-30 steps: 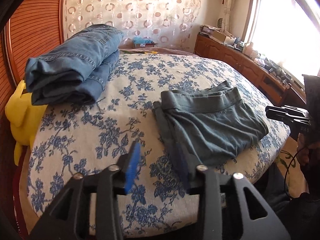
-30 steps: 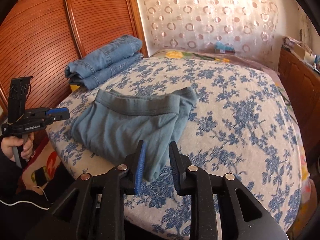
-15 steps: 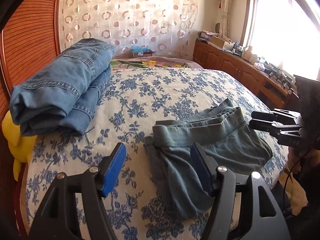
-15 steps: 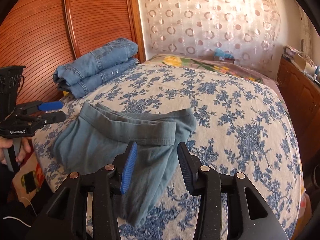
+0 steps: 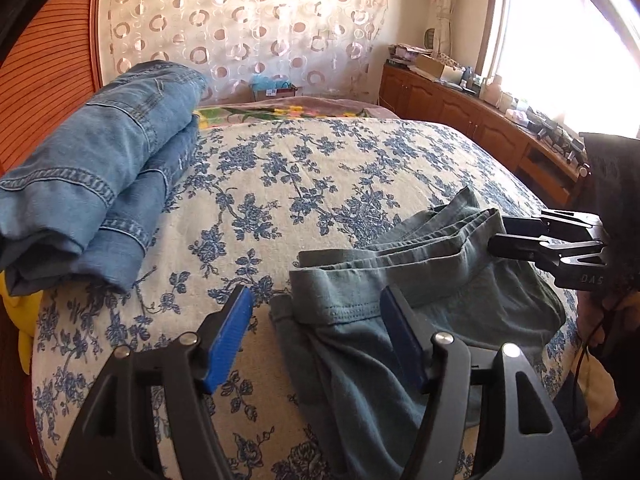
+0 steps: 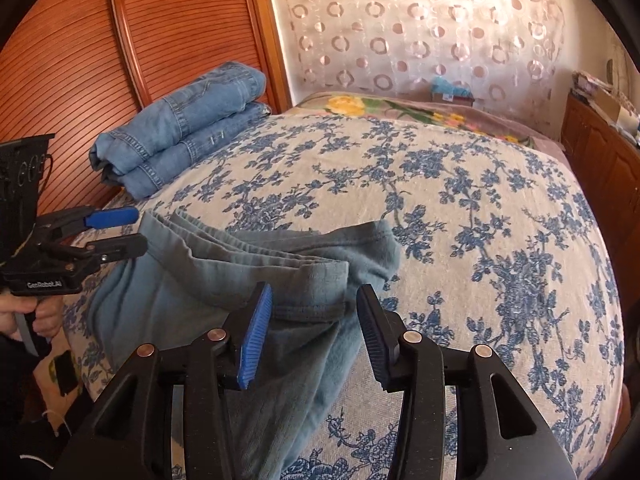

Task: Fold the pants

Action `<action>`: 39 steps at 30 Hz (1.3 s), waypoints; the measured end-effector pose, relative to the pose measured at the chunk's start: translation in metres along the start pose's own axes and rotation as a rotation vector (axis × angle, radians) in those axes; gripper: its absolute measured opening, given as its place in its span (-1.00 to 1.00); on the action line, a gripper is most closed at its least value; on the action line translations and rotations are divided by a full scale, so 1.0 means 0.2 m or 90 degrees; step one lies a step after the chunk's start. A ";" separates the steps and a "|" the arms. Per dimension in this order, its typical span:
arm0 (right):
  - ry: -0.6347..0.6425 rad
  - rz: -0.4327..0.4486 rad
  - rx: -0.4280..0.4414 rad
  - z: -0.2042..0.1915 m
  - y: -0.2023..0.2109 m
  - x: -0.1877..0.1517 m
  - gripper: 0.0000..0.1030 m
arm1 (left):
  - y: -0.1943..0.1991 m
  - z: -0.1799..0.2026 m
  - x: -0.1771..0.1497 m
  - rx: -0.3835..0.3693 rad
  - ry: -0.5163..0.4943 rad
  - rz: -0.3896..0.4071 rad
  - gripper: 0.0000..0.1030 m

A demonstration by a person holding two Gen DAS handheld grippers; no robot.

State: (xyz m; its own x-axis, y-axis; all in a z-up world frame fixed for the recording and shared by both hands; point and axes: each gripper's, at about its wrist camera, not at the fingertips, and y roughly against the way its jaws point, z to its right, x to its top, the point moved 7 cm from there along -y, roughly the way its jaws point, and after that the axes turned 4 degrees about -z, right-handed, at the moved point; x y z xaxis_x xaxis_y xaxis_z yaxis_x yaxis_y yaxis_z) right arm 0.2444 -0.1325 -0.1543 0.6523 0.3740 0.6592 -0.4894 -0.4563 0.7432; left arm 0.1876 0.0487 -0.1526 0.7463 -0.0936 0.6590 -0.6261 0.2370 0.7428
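Grey-green pants (image 5: 420,300) lie partly folded on the near edge of the flowered bed, waistband facing the far side; they also show in the right wrist view (image 6: 224,292). My left gripper (image 5: 316,320) is open, its jaws straddling the left corner of the waistband. My right gripper (image 6: 314,316) is open, its jaws straddling the right corner of the waistband. Each gripper shows in the other's view: the right one (image 5: 520,240) at the pants' far corner, the left one (image 6: 116,232) at the opposite corner.
A stack of folded blue jeans (image 5: 100,184) sits at the bed's left side by the wooden headboard (image 6: 120,40). A yellow plush toy (image 5: 20,316) hangs off the left edge. A wooden cabinet (image 5: 480,120) with clutter runs under the window on the right.
Both grippers have moved forward and down to the waistband corners and opened wider. The pants have not moved.
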 end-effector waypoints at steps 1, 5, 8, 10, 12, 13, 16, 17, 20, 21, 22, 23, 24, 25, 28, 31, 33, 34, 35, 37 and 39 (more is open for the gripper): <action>0.000 -0.001 0.007 -0.01 0.00 0.00 -0.14 | -0.01 0.00 0.00 0.001 -0.003 -0.004 -0.04; -0.001 -0.012 0.007 -0.01 -0.02 0.00 -0.31 | -0.04 0.02 -0.01 -0.007 -0.011 -0.015 -0.30; -0.004 0.003 0.005 0.00 0.00 0.01 -0.63 | -0.03 0.02 0.00 -0.003 -0.014 -0.009 -0.53; -0.009 0.016 0.018 0.00 0.03 0.03 -0.77 | -0.01 0.03 0.01 -0.008 -0.012 0.000 -0.60; -0.005 0.023 0.016 0.00 0.05 0.05 -0.81 | 0.02 0.03 0.02 -0.016 -0.011 0.014 -0.69; -0.002 0.027 0.013 0.00 0.05 0.06 -0.82 | 0.03 0.04 0.03 -0.016 -0.011 0.021 -0.72; 0.004 0.054 -0.004 -0.02 0.07 0.09 -0.82 | 0.06 0.03 0.06 -0.012 -0.007 0.037 -0.79; 0.000 0.062 -0.007 -0.01 0.08 0.10 -0.82 | 0.06 0.02 0.06 -0.011 -0.001 0.040 -0.79; -0.005 0.065 -0.022 0.00 0.05 0.12 -0.82 | 0.02 0.01 0.08 0.000 -0.002 0.033 -0.79; -0.007 0.060 -0.028 0.01 0.03 0.12 -0.82 | 0.00 0.00 0.09 0.004 -0.001 0.027 -0.79; -0.007 0.056 -0.033 0.01 0.02 0.12 -0.82 | -0.01 0.00 0.09 0.003 0.000 0.023 -0.78; -0.006 0.048 -0.039 0.02 -0.01 0.11 -0.82 | -0.03 0.00 0.09 0.005 0.000 0.016 -0.76; -0.006 0.039 -0.049 0.03 -0.03 0.11 -0.82 | -0.03 0.00 0.09 0.010 -0.002 0.012 -0.75; -0.007 0.033 -0.051 0.03 -0.04 0.10 -0.82 | -0.04 0.01 0.09 0.013 -0.004 0.011 -0.71; -0.008 0.028 -0.057 0.05 -0.04 0.10 -0.79 | -0.03 0.01 0.07 0.020 -0.003 0.004 -0.58; -0.010 0.029 -0.058 0.05 -0.02 0.09 -0.65 | -0.02 0.00 0.06 0.026 -0.002 0.001 -0.35; -0.013 0.033 -0.062 0.05 0.00 0.09 -0.62 | 0.00 0.01 0.05 0.023 -0.001 0.002 -0.20; -0.013 0.035 -0.061 0.04 0.01 0.09 -0.59 | 0.01 0.01 0.05 0.021 0.000 0.004 -0.11; -0.014 0.036 -0.058 0.04 0.03 0.08 -0.56 | 0.02 0.01 0.04 0.016 0.000 0.004 -0.10; -0.016 0.039 -0.057 0.04 0.06 0.07 -0.36 | 0.03 0.02 0.03 0.013 -0.001 0.002 -0.03; -0.017 0.039 -0.057 0.03 0.08 0.05 -0.27 | 0.04 0.04 0.01 0.010 -0.003 0.001 0.03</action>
State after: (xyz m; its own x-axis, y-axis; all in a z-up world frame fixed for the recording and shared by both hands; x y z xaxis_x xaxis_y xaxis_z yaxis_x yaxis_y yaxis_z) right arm 0.2469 -0.1414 -0.1374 0.6340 0.3262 0.7012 -0.5778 -0.4030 0.7098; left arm 0.1829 0.0427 -0.1443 0.7442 -0.0979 0.6607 -0.6309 0.2217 0.7435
